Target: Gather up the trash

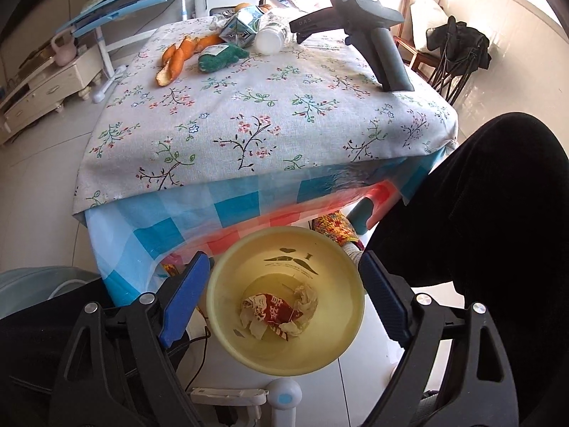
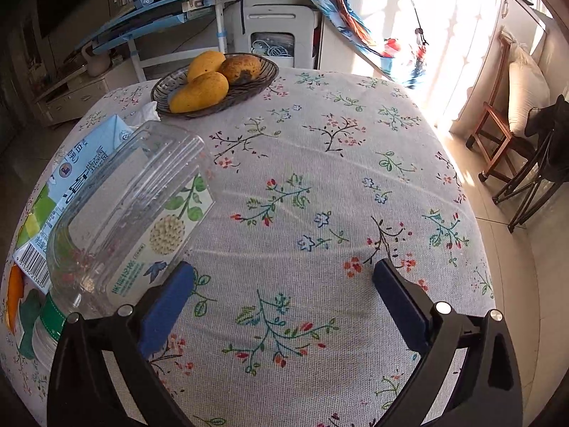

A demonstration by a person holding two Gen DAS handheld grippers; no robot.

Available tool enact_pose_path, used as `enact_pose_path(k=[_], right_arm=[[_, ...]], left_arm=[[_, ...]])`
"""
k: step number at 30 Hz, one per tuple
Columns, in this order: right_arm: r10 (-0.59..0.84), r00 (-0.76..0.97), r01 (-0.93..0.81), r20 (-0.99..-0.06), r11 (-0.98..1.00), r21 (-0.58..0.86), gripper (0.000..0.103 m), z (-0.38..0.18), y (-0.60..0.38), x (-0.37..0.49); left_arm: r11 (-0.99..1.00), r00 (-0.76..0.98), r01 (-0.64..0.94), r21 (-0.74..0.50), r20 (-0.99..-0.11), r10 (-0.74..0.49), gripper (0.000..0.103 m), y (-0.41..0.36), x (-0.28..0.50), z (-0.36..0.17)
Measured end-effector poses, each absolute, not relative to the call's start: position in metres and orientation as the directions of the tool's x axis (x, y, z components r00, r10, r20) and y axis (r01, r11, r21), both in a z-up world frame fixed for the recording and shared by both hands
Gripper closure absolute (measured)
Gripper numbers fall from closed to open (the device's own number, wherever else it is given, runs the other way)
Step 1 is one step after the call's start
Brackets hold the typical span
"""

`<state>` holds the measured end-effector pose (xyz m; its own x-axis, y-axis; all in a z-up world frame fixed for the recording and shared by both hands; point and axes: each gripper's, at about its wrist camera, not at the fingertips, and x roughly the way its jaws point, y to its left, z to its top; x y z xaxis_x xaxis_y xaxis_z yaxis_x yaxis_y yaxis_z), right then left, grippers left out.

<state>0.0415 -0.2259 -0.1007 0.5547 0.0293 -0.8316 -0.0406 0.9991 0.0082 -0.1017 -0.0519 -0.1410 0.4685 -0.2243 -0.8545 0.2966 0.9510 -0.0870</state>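
Trash sits in the yellow bin (image 1: pixel 284 299) on the floor beside the table: a crumpled red wrapper (image 1: pixel 275 315) at its bottom. Over it hangs the left gripper (image 1: pixel 284 295), jaws spread wide and empty. On the floral tablecloth (image 1: pixel 256 121) lie orange peel (image 1: pixel 181 58) and a plastic bottle (image 1: pixel 272 33).

From the right wrist, the right gripper (image 2: pixel 284 299) gapes over bare cloth, the clear bottle (image 2: pixel 124 213) just beside its left finger, a milk carton (image 2: pixel 71 185) behind it, mangoes (image 2: pixel 209 82) in a dish beyond.

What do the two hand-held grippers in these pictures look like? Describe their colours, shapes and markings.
The left gripper and the right gripper match: black angular plastic frames with triangular cut-outs and round silver pivot bolts. The fingers end in flat, ribbed dark blue pads. Seen from outside, the right gripper has a grey handle and faint lettering.
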Motion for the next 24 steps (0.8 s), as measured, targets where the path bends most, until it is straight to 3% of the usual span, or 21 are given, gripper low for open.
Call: enact_pose_path(k=[9, 19, 24], right_arm=[[0.029, 0.555, -0.041, -0.831, 0.999, 0.008, 0.007, -0.101, -0.226, 0.041], [0.029, 0.555, -0.041, -0.831, 0.999, 0.008, 0.007, -0.101, -0.226, 0.040], [0.029, 0.555, -0.041, -0.831, 0.999, 0.008, 0.007, -0.101, -0.226, 0.041]], left_arm=[[0.929, 0.480, 0.356, -0.097, -0.834, -0.271, 0.020, -0.067, -0.113, -0.130], [0.921, 0.478, 0.318, -0.224, -0.801, -0.360, 0.020, -0.052, -0.106, -0.118], [0.920, 0.493, 0.321, -0.226, -0.789, -0.366, 0.020, -0.052, -0.109, -0.113]])
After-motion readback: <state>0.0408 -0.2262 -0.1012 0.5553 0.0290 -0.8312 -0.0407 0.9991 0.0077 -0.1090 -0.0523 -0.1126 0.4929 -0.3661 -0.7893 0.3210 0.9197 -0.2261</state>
